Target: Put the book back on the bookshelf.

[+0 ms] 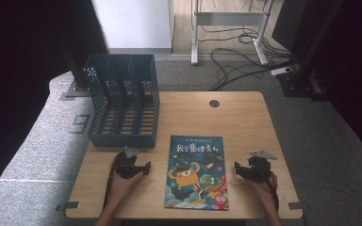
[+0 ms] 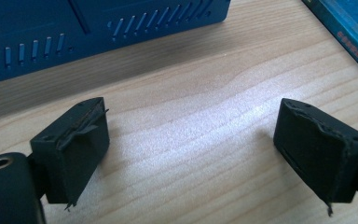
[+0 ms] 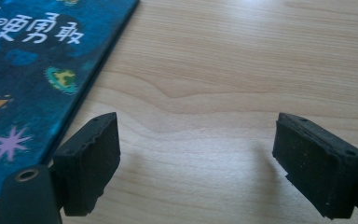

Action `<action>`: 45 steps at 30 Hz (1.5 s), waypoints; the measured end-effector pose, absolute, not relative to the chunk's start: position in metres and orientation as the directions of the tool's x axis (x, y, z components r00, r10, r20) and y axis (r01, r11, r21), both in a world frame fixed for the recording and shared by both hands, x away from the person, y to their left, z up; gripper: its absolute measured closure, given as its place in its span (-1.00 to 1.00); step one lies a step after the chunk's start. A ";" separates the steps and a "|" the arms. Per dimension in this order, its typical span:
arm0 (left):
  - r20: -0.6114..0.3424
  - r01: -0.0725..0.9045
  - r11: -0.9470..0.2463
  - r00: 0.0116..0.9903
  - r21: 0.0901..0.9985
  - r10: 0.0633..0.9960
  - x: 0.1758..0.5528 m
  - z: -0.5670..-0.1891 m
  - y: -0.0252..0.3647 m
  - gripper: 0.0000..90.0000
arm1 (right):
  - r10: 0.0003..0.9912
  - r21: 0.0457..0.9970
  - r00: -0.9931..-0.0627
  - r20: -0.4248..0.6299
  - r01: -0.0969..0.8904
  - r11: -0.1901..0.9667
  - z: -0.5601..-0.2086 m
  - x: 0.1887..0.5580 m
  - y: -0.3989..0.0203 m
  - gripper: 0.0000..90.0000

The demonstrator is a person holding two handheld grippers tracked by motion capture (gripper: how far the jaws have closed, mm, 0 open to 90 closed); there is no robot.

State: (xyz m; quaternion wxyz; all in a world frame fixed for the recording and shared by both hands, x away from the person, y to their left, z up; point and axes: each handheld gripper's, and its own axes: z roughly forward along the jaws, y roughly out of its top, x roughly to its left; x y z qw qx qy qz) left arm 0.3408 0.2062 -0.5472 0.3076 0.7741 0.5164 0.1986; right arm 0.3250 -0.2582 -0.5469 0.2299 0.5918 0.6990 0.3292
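A picture book [image 1: 197, 172] with a dark blue cover and an orange cartoon creature lies flat on the wooden table [image 1: 245, 122], front middle. My left gripper [image 1: 141, 165] rests just left of it, held in a hand, open with bare wood between its jaws [image 2: 193, 140]. A corner of the book [image 2: 349, 32] lies at the upper right of the left gripper view. On the book's other side my right gripper [image 1: 239, 168] is open over bare wood [image 3: 196, 149], and the book's edge [image 3: 37, 74] runs along the left of the right gripper view.
A blue slotted file rack [image 1: 122, 99] with several compartments stands at the table's back left; its perforated wall [image 2: 93, 28] is right in front of the left gripper. A cable hole [image 1: 214, 103] sits near the far edge. Cables and desk legs lie on the floor beyond.
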 end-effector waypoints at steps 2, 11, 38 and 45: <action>-0.011 0.677 -0.271 0.381 0.684 0.925 0.340 -0.547 0.207 -0.73 | 0.979 0.734 -0.188 0.078 0.676 0.072 -0.548 0.326 -0.260 -0.67; -0.044 0.671 -0.258 0.397 0.695 0.917 0.330 -0.543 0.198 -0.68 | 0.977 0.733 -0.196 0.080 0.676 0.076 -0.547 0.322 -0.260 -0.64; -0.082 0.599 -0.266 0.489 0.755 0.868 0.320 -0.510 0.181 -0.56 | 0.946 0.816 -0.292 0.144 0.575 0.053 -0.502 0.320 -0.222 -0.54; -0.077 0.599 -0.292 0.513 0.746 0.855 0.316 -0.510 0.173 -0.55 | 0.938 0.804 -0.316 0.140 0.589 0.078 -0.507 0.321 -0.202 -0.55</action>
